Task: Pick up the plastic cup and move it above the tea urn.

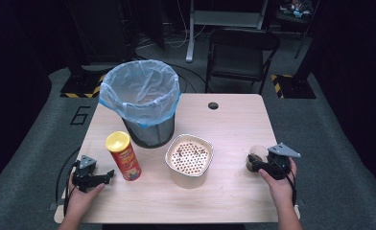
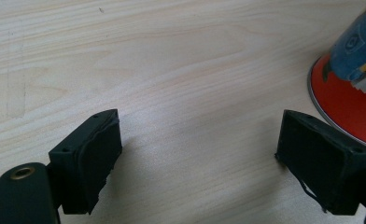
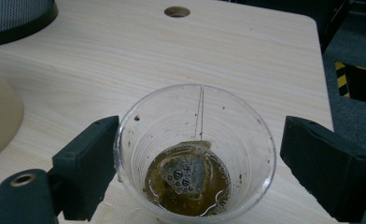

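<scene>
No brand name legible anywhere: on the red chip can (image 1: 124, 155) with its yellow lid, only a blurred yellow-and-red label in the high view, and in the left gripper view a patch of blue-and-yellow cartoon print (image 2: 358, 51) above the can's red base, cut off at the frame's right edge. Painted on the grey floor left of the table (image 1: 234, 120), a large numeral 6 (image 1: 79, 115).

At the right of the table, the clear plastic cup (image 3: 195, 154), standing upright on the wood with a little brown liquid and a soaked tea bag in its bottom (string running up the inner wall). Seen between the jaws of the right gripper (image 1: 256, 163): left pad touching or just beside the cup's wall, hard to say which, right pad standing clear with a gap of bare table showing. Jaws wide apart, then, not pressing on the cup. Cup's near rim cut off by the bottom of the right gripper view; in the high view, only a pale blur ahead of the hand.

Left gripper (image 2: 200, 149) resting low over bare wood, jaws spread wide, nothing between them, chip can just beside the right-hand jaw.

Mid-table, a beige strainer bowl (image 1: 189, 160) with a perforated insert, dark bits on it too small to name. Behind, a mesh wastebasket (image 1: 143, 103) lined with a blue bag.
</scene>
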`<action>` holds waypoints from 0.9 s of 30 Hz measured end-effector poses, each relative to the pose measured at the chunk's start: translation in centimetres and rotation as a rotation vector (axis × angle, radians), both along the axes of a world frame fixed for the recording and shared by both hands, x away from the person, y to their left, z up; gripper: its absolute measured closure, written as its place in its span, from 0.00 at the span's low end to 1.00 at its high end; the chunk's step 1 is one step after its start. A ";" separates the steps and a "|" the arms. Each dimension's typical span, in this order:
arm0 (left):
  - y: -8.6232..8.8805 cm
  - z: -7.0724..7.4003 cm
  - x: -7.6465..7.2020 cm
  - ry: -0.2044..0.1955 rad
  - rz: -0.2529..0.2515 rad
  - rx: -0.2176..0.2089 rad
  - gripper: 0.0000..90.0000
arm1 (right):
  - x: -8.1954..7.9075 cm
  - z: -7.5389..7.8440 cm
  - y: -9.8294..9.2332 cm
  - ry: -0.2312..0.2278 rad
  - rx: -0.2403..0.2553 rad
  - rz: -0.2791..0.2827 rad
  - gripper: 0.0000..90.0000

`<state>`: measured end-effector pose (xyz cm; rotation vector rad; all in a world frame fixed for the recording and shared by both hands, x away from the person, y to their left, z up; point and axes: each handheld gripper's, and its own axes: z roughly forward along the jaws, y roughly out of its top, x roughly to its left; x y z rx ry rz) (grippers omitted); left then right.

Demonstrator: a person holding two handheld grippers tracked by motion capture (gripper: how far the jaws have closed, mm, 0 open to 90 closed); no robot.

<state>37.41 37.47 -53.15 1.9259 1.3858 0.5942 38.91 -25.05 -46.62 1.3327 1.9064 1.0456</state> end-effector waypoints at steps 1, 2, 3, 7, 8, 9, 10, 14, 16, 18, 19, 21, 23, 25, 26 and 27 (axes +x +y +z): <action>0.0 0.0 0.0 0.000 0.000 0.000 0.15 | -0.3 0.5 -0.1 -0.013 0.005 0.002 0.14; 0.0 0.0 0.0 0.000 0.000 0.000 0.15 | -0.3 0.5 -0.1 -0.013 0.005 0.002 0.14; 0.0 0.0 0.0 0.000 0.000 0.000 0.15 | -0.4 0.8 -0.1 -0.019 0.003 0.008 0.15; 0.0 0.0 0.0 0.000 0.000 0.000 0.15 | -1.2 2.5 0.2 -0.042 -0.026 0.023 0.16; 0.0 0.0 0.0 0.000 0.000 0.000 0.15 | -1.5 3.2 0.7 -0.043 -0.018 0.037 0.18; 0.0 0.0 0.0 0.000 0.000 0.000 0.15 | -1.5 3.2 0.7 -0.043 -0.018 0.037 0.18; 0.0 0.0 0.0 0.000 0.000 0.000 0.15 | -1.6 3.7 1.0 -0.042 -0.007 0.052 0.21; 0.0 0.0 0.0 0.000 0.000 0.000 0.15 | -1.4 5.5 4.4 -0.060 0.050 0.162 0.47; 0.0 0.0 0.0 0.000 0.000 0.000 0.15 | -0.7 5.8 6.2 -0.026 0.087 0.227 0.56; 0.0 0.0 0.0 -0.001 0.000 0.000 0.15 | -0.4 5.8 6.9 -0.017 0.097 0.242 0.57; 0.0 0.0 0.0 0.000 0.000 0.000 0.15 | -0.2 5.9 7.9 -0.007 0.097 0.251 0.58; 0.0 0.0 0.0 0.000 0.000 0.000 0.15 | 0.2 6.0 9.2 -0.003 0.082 0.266 0.60; 0.0 0.0 0.0 0.000 0.000 0.000 0.15 | 0.7 6.0 10.4 0.021 0.088 0.295 0.68; 0.1 0.0 0.0 -0.004 -0.005 0.010 0.15 | 1.4 5.8 11.5 0.073 0.107 0.321 0.73; 0.1 0.0 0.0 -0.004 -0.005 0.010 0.15 | 1.6 5.6 11.8 0.094 0.126 0.334 0.73; 0.1 0.0 0.0 -0.004 -0.007 0.008 0.15 | 1.8 5.5 12.1 0.110 0.136 0.342 0.73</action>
